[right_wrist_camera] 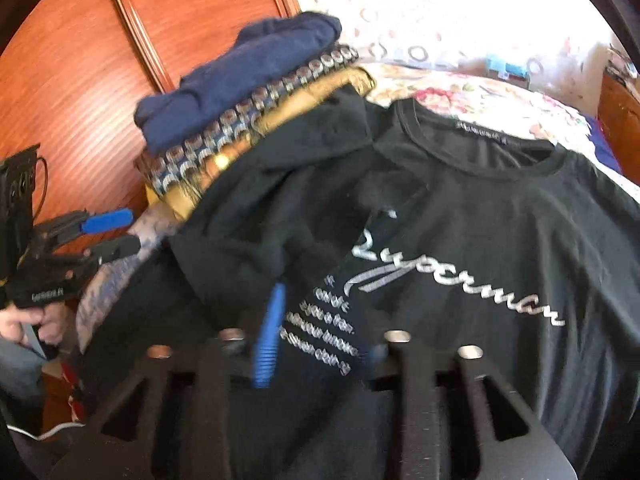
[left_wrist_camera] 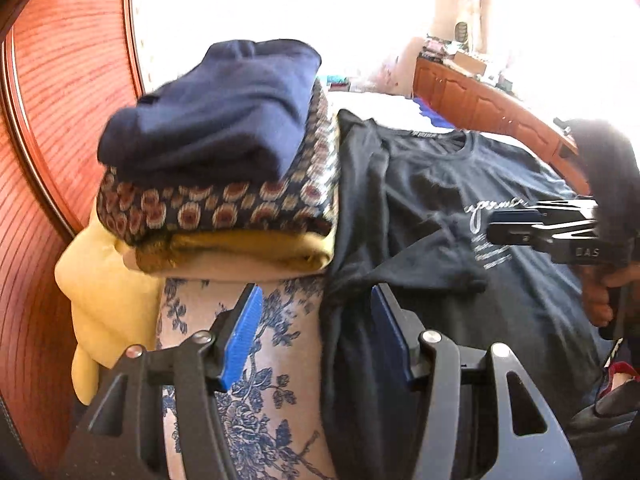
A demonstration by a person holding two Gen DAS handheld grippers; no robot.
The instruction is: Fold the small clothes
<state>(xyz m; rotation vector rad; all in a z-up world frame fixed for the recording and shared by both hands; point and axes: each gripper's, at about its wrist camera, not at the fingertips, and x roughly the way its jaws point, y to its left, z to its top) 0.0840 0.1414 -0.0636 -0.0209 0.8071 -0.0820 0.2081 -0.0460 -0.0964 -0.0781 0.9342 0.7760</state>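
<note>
Black T-shirt (right_wrist_camera: 500, 216): lying spread on the bed, filling the centre and right of the right wrist view; silver lettering is facing up, and one sleeve is lying folded in over the chest at centre left.
Stack of folded clothes (left_wrist_camera: 216, 168): sitting in the upper left of the left wrist view, just beside the shirt's edge; a navy piece is lying on top, a patterned piece under it, a yellow piece at the bottom.
Bed sheet (left_wrist_camera: 264, 380): blue flowers on white, showing at the lower centre of the left wrist view, below the stack.
Left tool (left_wrist_camera: 316, 336): at the bottom of its own view, its blue pads are standing apart, released; the sheet and the shirt's edge are showing in the gap, and nothing is being gripped.
Right tool (right_wrist_camera: 320, 340): at the bottom of its own view, blurred; its pads are standing apart over the shirt's small print, pressing on nothing.
Headboard (left_wrist_camera: 60, 120): reddish wood, filling the left edge of the left wrist view.
Hand (left_wrist_camera: 600, 296): holding the right tool's grip at the right edge of the left wrist view.
</note>
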